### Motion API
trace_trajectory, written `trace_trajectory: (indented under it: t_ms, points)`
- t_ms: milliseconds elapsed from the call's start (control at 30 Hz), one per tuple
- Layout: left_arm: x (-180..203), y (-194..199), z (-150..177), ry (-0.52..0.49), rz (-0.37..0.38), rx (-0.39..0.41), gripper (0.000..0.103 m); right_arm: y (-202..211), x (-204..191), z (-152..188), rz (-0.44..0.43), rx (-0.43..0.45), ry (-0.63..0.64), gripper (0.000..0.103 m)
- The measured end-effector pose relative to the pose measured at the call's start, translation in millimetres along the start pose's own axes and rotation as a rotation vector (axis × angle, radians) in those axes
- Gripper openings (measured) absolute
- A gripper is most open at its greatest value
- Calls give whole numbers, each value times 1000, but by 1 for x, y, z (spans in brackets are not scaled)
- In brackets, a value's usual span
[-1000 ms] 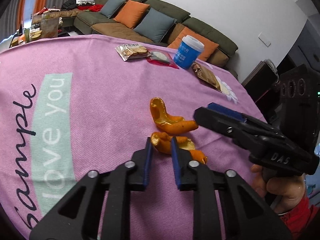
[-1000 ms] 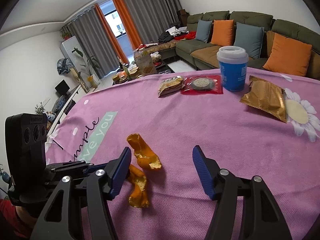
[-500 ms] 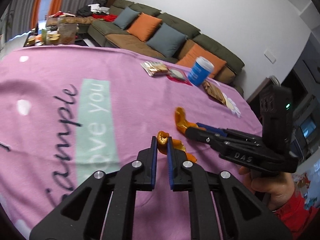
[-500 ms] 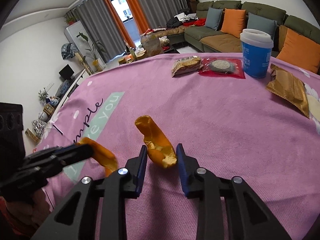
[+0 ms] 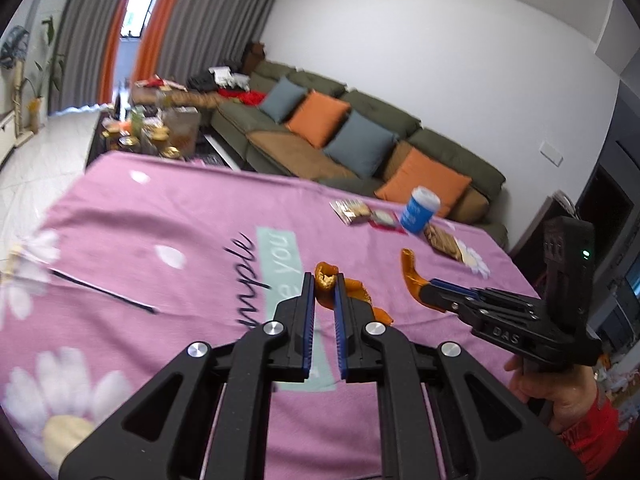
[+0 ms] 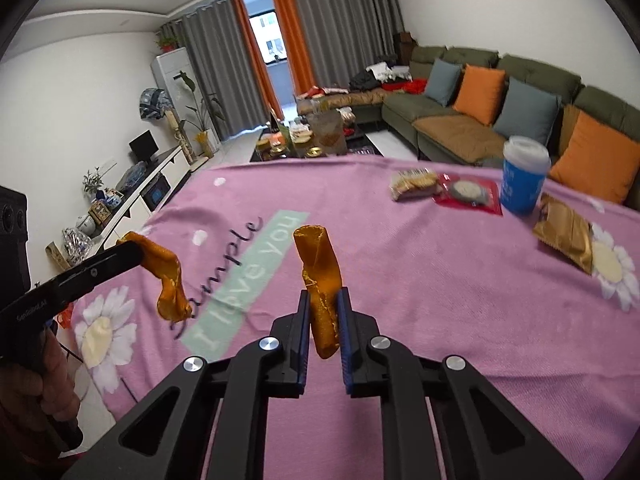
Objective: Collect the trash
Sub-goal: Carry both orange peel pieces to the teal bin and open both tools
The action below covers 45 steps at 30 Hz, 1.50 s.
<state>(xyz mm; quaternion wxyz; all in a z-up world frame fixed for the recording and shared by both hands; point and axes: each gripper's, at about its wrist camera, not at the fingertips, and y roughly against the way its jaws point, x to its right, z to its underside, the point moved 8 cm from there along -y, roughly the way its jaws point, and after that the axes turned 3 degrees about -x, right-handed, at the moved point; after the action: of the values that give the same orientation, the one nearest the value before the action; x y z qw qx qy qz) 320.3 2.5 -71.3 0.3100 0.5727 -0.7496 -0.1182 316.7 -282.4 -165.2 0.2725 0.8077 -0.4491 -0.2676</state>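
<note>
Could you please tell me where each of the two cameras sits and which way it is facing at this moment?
Left wrist view: sits on the left claw, looking along its fingers over the pink tablecloth toward the sofa; the right claw and the person's right hand show.
Right wrist view: sits on the right claw, facing the curtains and TV stand; the left claw shows at left.
Shared: both orange peels, blue cup, snack wrappers, tablecloth, sofa.

Bare pink cloth ahead; blue cup and snack packets at the far edge.
</note>
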Motion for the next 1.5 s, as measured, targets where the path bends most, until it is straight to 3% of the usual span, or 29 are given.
trace_trajectory:
  t_ms: [200,833,1200,1500]
  points:
    - [-23,65,-6,13,-56,100,9,23,-50,-7,-13,54,86,11]
    - [-114,268,17,107,-299,344,9,63,-224,-19,-212,162,308,11]
    - [-176,348,44,181,-470,392,9,41,-315,-34,-349,133,414,11]
    - [-229,370,49,231,-538,383,9,-8,-366,-46,-390,50,477,11]
